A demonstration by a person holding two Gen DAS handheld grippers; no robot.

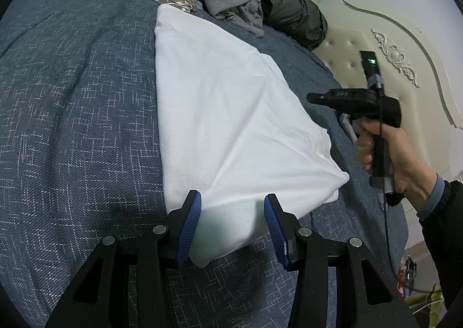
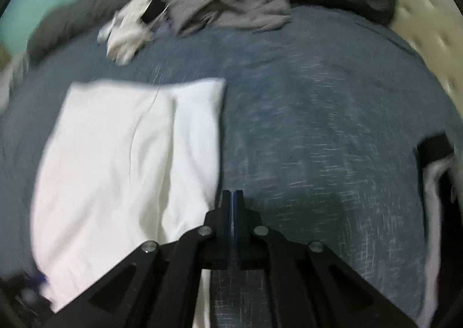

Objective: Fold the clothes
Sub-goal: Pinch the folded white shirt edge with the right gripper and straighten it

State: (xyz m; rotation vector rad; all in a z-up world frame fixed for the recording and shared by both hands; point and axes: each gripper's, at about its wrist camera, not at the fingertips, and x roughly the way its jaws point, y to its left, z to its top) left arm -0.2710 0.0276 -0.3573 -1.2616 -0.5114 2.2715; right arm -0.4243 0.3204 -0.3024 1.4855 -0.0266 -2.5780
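Left claw (image 1: 233, 229) stands half open over the near edge of the white shirt (image 1: 231, 114); right claw (image 2: 233, 212) is shut and empty.

The shirt lies folded on the blue bedspread (image 1: 72, 111), just left of the right claw; it looks soft, light and floppy, so take a corner or folded edge. Far behind waits a crumpled grey garment (image 1: 234, 1).

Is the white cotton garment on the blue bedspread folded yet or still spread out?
Folded. The white cotton garment lies as a narrow oblong on the blue bedspread, with a doubled layer edge along it.
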